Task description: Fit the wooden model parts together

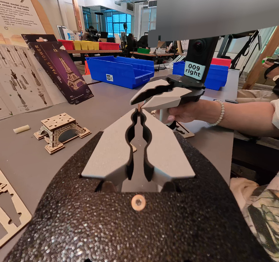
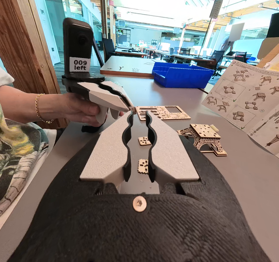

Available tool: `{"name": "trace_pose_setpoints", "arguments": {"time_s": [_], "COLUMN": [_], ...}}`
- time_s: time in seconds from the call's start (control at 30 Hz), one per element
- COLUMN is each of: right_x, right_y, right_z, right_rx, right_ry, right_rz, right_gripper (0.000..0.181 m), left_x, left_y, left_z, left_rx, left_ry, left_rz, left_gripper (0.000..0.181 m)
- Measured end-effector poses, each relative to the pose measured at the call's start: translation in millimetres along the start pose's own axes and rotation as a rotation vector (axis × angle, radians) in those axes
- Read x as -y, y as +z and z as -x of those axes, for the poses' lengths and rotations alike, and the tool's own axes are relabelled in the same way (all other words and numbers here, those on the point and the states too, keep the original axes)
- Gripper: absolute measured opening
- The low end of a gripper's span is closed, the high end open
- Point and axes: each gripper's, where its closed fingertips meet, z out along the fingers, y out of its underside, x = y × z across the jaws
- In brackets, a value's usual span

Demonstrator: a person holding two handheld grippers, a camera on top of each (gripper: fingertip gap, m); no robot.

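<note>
Left hand-held gripper (image 1: 138, 113) pinches a thin wooden piece (image 1: 138, 106); the right hand-held gripper (image 2: 139, 115), jaws apart, touches it. Near the piece on the table (image 1: 105, 103) stands the tower base (image 1: 60, 130), already assembled. Loose squares (image 2: 144, 140) and sheet parts (image 2: 162, 112) remain unfitted.

Left gripper (image 1: 138, 112) held level, fingers nearly closed, tips pinching thin wooden piece (image 1: 138, 108). Right gripper (image 2: 139, 114) opposite, jaws apart, one tip seemingly touching same piece, though contact unclear. Left hand (image 2: 84, 111) wraps pistol grip; right hand (image 1: 181, 114) likewise, forearm extended.
</note>
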Motion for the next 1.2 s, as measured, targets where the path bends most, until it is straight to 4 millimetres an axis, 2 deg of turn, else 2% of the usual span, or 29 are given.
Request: {"name": "trace_pose_setpoints", "arguments": {"time_s": [0.53, 0.77, 1.07, 1.2], "right_x": [-3.1, -5.5, -10.3, -9.9], "right_y": [2.2, 4.4, 7.4, 7.2], "right_z": [-1.6, -7.4, 4.9, 5.7], "right_rx": [-0.028, -0.085, 0.015, 0.021], "right_ry": [-0.030, -0.065, -0.054, -0.055], "right_rz": [0.017, 0.037, 0.070, 0.068], "right_gripper": [0.012, 0.023, 0.002, 0.001], "left_x": [-5.4, -7.9, -12.0, -11.7], "left_y": [0.4, -1.5, -2.1, -1.4], "left_z": [5.2, 7.0, 6.2, 4.9], "left_rx": [0.040, 0.051, 0.035, 0.026], "left_ry": [-0.006, 0.016, 0.086, 0.107], "left_rz": [0.041, 0.061, 0.095, 0.092], "left_gripper": [0.001, 0.001, 0.001, 0.002]}}
